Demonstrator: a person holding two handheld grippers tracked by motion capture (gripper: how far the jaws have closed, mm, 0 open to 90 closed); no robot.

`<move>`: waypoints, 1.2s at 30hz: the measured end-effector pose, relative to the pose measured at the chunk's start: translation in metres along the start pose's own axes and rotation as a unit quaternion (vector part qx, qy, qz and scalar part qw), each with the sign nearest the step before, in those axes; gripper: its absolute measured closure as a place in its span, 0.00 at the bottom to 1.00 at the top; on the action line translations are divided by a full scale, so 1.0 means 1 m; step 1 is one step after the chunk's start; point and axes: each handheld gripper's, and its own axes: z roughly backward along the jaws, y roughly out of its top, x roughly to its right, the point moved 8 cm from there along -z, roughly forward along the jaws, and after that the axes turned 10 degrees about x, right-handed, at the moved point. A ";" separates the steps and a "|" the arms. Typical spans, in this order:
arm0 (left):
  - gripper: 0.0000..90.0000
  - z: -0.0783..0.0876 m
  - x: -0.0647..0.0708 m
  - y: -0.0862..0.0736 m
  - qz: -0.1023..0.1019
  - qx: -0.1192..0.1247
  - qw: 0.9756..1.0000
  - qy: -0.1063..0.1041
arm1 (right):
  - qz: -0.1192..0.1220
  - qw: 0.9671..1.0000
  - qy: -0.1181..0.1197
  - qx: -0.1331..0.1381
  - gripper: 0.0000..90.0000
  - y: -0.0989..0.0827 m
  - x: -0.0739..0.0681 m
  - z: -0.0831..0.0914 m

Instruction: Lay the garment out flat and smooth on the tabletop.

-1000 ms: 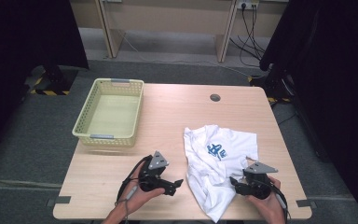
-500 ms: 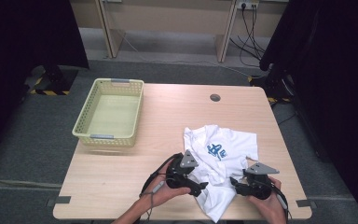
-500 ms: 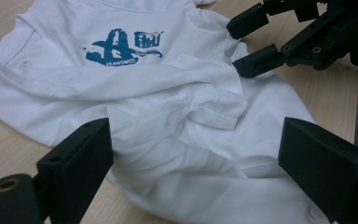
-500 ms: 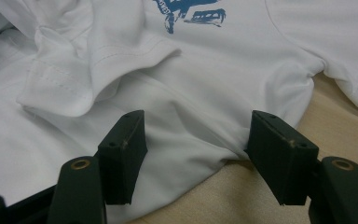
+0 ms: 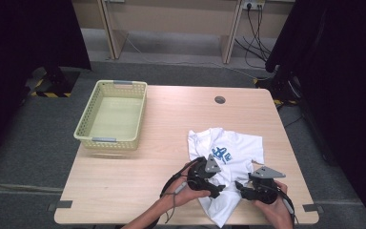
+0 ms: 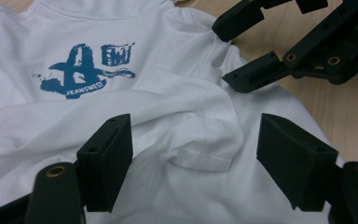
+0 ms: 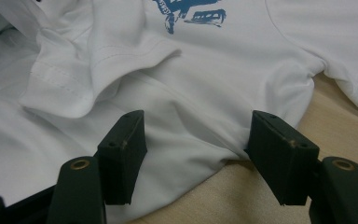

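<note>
Both grippers settle on the crumpled white cotton T-shirt with blue print (image 5: 228, 164)
Left gripper (image 6: 193, 161), jaws just closing, and right gripper (image 7: 198, 151) both stand open astride folds; next, pinch

Both forearms come in from the near edge, close together at the near right part of the surface. The left hand (image 5: 185, 193) holds the left tongs (image 5: 218, 191), which point to the right and a little near. Their jaws have just been closing, but they stand apart (a fold of white cloth lies between them, not pressed). The right hand (image 5: 272, 206) holds the right tongs (image 5: 238, 186), which point left toward the other pair. Their jaws also stand apart, with cloth between the pads and no pinch. The two tips are near each other, not touching.
</note>
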 end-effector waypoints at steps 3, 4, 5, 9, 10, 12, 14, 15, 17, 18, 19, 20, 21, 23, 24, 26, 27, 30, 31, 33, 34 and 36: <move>0.35 -0.008 0.001 0.002 -0.013 -0.005 1.000 0.004 | 0.000 1.000 0.000 0.001 0.41 0.000 0.000 0.000; 0.38 -0.011 0.001 0.001 -0.016 -0.010 1.000 0.003 | 0.001 1.000 0.000 0.002 0.41 0.000 0.000 0.000; 0.42 -0.014 0.002 0.000 -0.021 -0.017 1.000 0.001 | 0.000 1.000 -0.001 0.003 0.41 0.000 0.000 0.000; 0.64 -0.026 0.000 -0.010 -0.051 -0.038 0.998 0.000 | 0.000 1.000 -0.001 0.001 0.41 0.000 0.000 0.000; 0.70 -0.025 0.000 -0.010 -0.048 -0.032 0.998 -0.007 | 0.001 1.000 0.000 0.002 0.41 0.000 0.000 0.000; 0.84 -0.022 -0.003 -0.008 -0.061 -0.025 0.998 0.001 | 0.000 1.000 0.000 0.005 0.41 0.000 0.000 0.000; 0.89 -0.016 -0.006 -0.004 -0.062 -0.016 0.998 0.000 | 0.000 1.000 0.000 0.003 0.41 0.000 0.000 0.000; 0.91 -0.012 -0.008 -0.003 -0.062 -0.010 0.998 0.002 | 0.001 1.000 0.001 0.002 0.41 0.000 0.000 0.000; 0.93 -0.002 -0.015 0.000 -0.056 0.001 0.998 0.005 | 0.001 1.000 0.001 0.005 0.41 0.000 0.000 0.000; 0.93 0.003 -0.019 0.001 -0.052 0.007 0.999 0.010 | 0.001 1.000 0.001 0.006 0.41 -0.001 0.000 0.000; 0.94 0.010 -0.023 0.002 -0.050 0.010 0.999 0.015 | 0.001 1.000 0.001 0.006 0.41 0.000 0.000 0.000; 0.94 0.016 -0.027 0.003 -0.049 0.014 0.999 0.021 | 0.001 1.000 0.001 0.005 0.41 0.000 0.000 0.000; 0.94 0.023 -0.031 0.003 -0.048 0.018 0.998 0.026 | 0.001 1.000 0.001 0.003 0.41 0.000 0.000 0.000; 0.94 0.035 -0.039 0.003 -0.048 0.024 0.998 0.036 | 0.002 1.000 0.003 0.003 0.41 0.000 0.000 0.000; 0.94 0.040 -0.043 0.002 -0.038 0.030 0.998 0.037 | 0.001 1.000 0.003 0.003 0.41 0.000 0.000 0.000; 0.94 0.050 -0.052 -0.003 -0.025 0.036 0.998 0.047 | 0.001 1.000 0.002 0.005 0.41 0.000 0.000 0.000; 0.93 0.054 -0.056 -0.007 -0.019 0.036 0.998 0.050 | 0.001 1.000 0.002 0.005 0.41 0.000 0.000 0.000; 0.93 0.065 -0.069 -0.023 0.003 0.038 0.997 0.061 | 0.000 1.000 0.001 0.003 0.41 0.000 0.000 0.000; 0.93 0.069 -0.074 -0.028 0.010 0.037 0.997 0.066 | 0.000 1.000 0.001 0.005 0.41 0.000 0.000 0.000; 0.92 0.077 -0.082 -0.040 0.024 0.035 0.996 0.078 | 0.001 1.000 0.001 0.005 0.41 0.000 0.000 0.000; 0.92 0.082 -0.086 -0.046 0.028 0.034 0.995 0.085 | 0.001 1.000 0.001 0.005 0.41 0.000 0.000 0.000; 0.92 0.091 -0.091 -0.057 0.033 0.033 0.994 0.099 | 0.001 1.000 0.002 0.004 0.41 0.000 0.000 0.000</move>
